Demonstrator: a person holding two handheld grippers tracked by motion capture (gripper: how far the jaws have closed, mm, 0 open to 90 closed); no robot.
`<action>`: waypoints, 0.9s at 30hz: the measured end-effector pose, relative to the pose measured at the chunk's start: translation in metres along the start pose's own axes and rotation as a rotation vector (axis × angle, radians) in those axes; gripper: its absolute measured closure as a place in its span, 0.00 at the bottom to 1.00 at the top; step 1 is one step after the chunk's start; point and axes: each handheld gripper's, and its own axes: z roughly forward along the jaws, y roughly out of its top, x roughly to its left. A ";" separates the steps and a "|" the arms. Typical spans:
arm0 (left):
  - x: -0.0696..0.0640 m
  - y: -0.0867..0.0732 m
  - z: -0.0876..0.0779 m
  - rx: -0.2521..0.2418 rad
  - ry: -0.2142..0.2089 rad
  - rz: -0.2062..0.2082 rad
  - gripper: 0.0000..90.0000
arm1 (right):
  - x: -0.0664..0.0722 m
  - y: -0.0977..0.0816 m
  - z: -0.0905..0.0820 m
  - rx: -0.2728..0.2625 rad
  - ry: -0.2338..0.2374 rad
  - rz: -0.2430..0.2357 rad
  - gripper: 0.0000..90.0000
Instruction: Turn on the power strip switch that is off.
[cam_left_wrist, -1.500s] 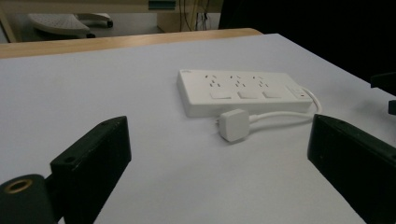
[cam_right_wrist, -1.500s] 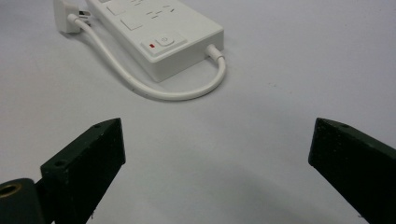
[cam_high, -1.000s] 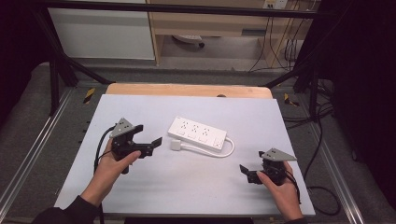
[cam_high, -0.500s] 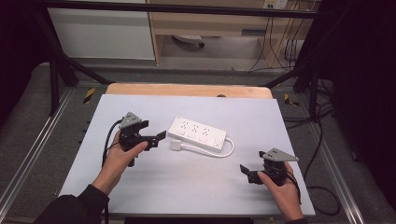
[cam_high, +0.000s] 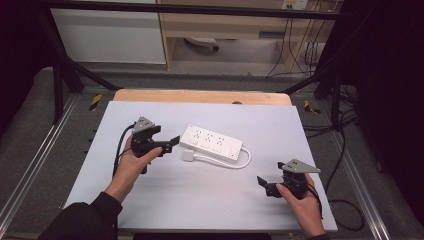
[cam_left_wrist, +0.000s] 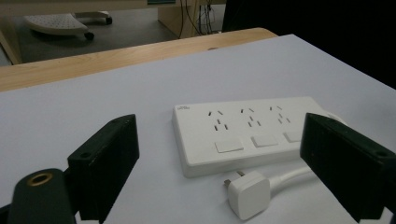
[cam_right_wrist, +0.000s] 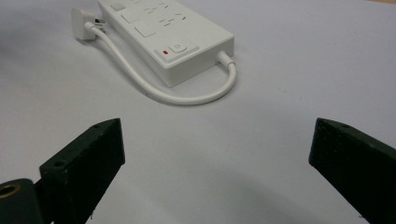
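Observation:
A white power strip (cam_high: 211, 143) lies flat at the middle of the white table top (cam_high: 150, 210), its short cable (cam_high: 244, 161) looping back to a white plug (cam_high: 188, 156) beside its left end. My left gripper (cam_high: 171, 145) hovers just left of that end, pointing at it. In the left gripper view the strip (cam_left_wrist: 243, 133) and plug (cam_left_wrist: 247, 193) lie ahead of the left gripper (cam_left_wrist: 219, 154). Its jaws have just been closing a little but stand open, gripping nothing. My right gripper (cam_high: 265, 186) rests open near the front right; the strip (cam_right_wrist: 163, 28) lies beyond it (cam_right_wrist: 215, 140).
A wooden board edge (cam_high: 200, 96) runs along the far side of the table. Metal rails (cam_high: 30, 170) flank both sides. Black cables (cam_high: 345, 200) hang off the right. A person's hands and a dark sleeve (cam_high: 80, 222) come in from the front edge.
My left gripper has moved right and slightly away from the front edge, up to the strip's left end. The right gripper and the strip have stayed where they were.

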 end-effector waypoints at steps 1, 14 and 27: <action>0.001 0.001 0.000 -0.002 -0.003 -0.005 0.13 | 0.000 0.000 0.000 -0.003 0.000 0.002 0.04; 0.001 0.008 0.008 0.007 -0.003 0.018 0.28 | -0.002 0.000 -0.001 -0.015 -0.001 0.020 0.04; -0.005 0.015 0.015 0.013 -0.006 0.037 0.30 | -0.002 0.000 -0.002 -0.017 0.002 0.012 0.04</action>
